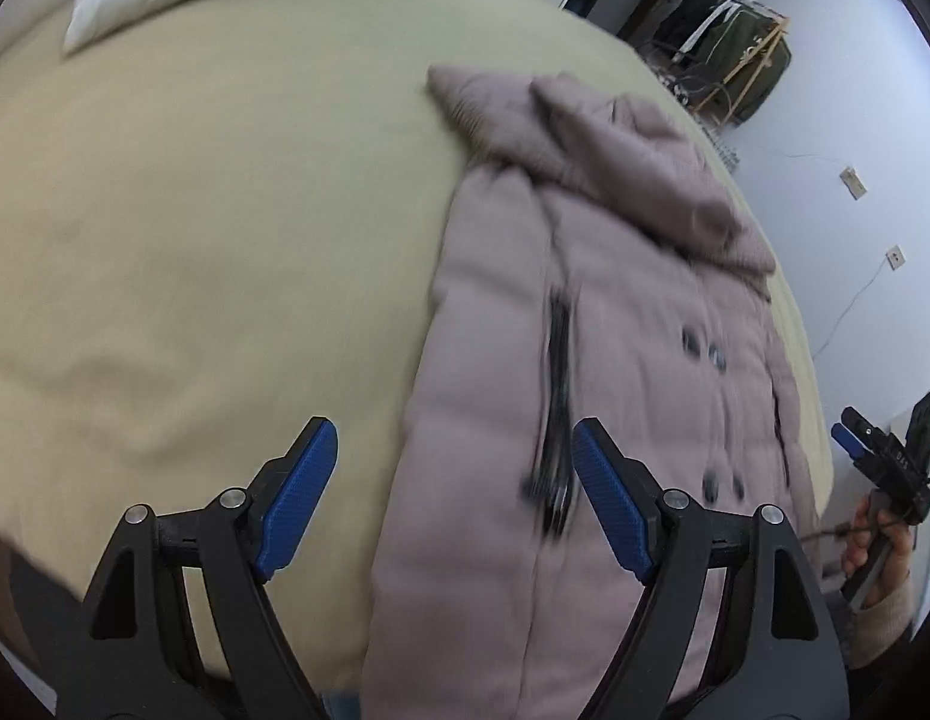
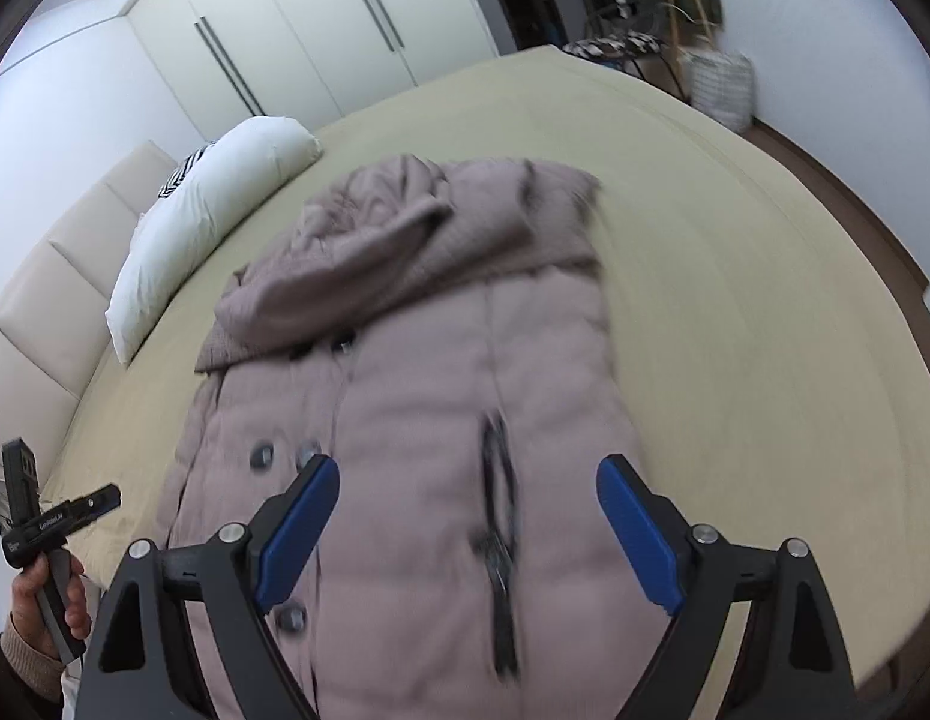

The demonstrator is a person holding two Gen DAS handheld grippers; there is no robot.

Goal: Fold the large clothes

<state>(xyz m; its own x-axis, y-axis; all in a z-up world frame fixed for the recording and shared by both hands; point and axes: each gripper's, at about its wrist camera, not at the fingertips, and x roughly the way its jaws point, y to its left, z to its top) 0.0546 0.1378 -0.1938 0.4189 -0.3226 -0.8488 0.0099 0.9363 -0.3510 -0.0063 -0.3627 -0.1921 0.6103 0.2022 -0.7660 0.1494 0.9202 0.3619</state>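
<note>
a mauve quilted coat [image 2: 417, 420] is lying flat on the bed [image 2: 735, 252], folded into a long narrow panel, hood bunched at the far end toward the white pillow [image 2: 207, 222]. dark buttons [image 2: 262, 455] are showing in pairs along one side of the front, and a dark zipper [image 2: 498, 516] is running lengthwise near the middle; both are smeared by motion blur. the right tool [image 2: 468, 531] is hanging over the near end of the coat with its blue pads [image 2: 300, 531] standing wide apart, nothing between them, not touching the fabric. the left tool [image 1: 453, 498] is hanging over the coat's edge where it meets the beige bedcover, jaws likewise spread wide and gripping nothing. each hand [image 2: 51, 594] is showing at the margin of the other camera's view, wrapped around its tool handle. beyond the bed, white wardrobe doors [image 2: 273, 30] are lining the wall behind the pillow, and a padded cream headboard [image 2: 51, 276] is sitting beside it.
</note>
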